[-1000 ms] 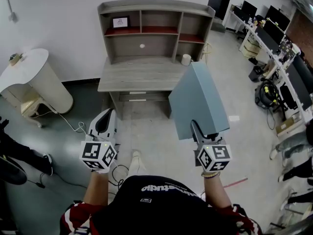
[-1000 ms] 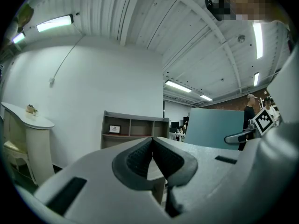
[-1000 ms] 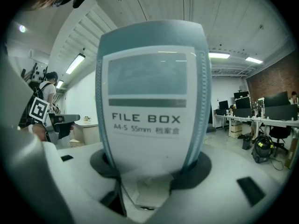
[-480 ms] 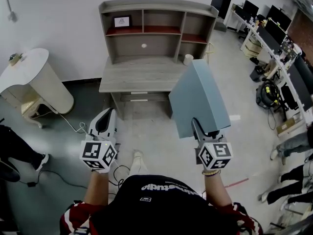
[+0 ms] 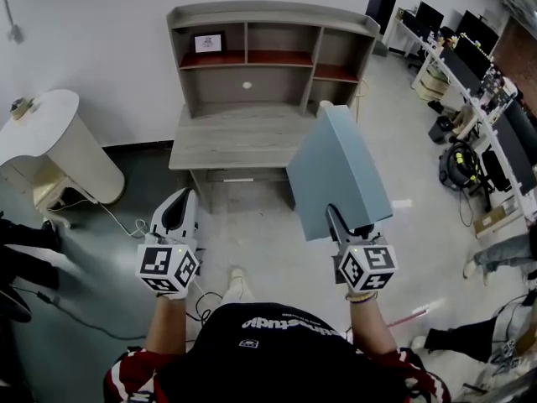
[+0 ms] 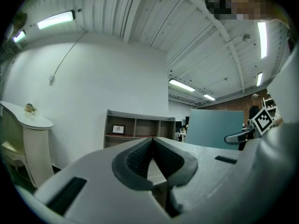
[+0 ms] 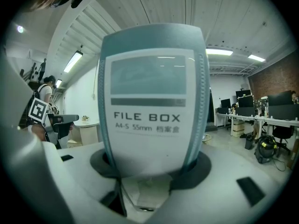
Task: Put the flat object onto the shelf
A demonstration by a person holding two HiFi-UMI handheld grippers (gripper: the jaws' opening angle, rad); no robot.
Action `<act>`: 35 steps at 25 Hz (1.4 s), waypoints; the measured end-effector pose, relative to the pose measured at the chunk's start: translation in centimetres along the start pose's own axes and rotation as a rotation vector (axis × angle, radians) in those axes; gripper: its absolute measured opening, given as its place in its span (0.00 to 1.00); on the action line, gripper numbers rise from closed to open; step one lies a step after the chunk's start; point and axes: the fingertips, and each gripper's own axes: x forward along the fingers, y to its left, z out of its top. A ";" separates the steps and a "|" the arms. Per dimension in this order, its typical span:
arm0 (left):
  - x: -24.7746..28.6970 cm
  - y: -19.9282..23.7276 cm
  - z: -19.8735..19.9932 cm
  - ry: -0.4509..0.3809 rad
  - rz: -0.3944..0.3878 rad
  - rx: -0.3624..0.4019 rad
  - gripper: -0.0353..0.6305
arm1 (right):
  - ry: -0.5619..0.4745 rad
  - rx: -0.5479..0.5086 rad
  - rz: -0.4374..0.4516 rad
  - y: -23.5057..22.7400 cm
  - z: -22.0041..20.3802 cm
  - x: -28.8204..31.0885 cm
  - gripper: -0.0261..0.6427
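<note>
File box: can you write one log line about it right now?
right tool: clamped on file box | left tool: shut, empty | shelf: ahead, file box not on it

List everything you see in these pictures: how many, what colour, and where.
file box: one, blue-grey, upright in the right tongs
desk with shelves: one, grey wood, against the white wall ahead
picture frame: one, dark, upper left shelf compartment
round table: one, white, far left by the wall
monitors: several, black, on desks far right
left tongs: one, grey, shut and empty, lower left
right tongs: one, grey, shut on the file box's lower edge
</note>
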 end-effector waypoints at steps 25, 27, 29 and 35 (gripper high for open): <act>14.1 11.7 0.1 0.011 -0.059 -0.014 0.06 | 0.004 0.015 -0.062 0.9 3.3 16.8 0.44; 14.9 12.7 0.0 0.013 -0.065 -0.018 0.06 | 0.006 0.017 -0.069 1.2 3.5 17.9 0.44; 15.7 13.8 0.0 0.011 -0.067 -0.023 0.06 | 0.009 0.018 -0.075 1.5 3.7 19.1 0.44; 17.3 16.6 -0.6 0.013 -0.082 -0.025 0.06 | 0.005 0.010 -0.101 2.8 4.0 22.0 0.44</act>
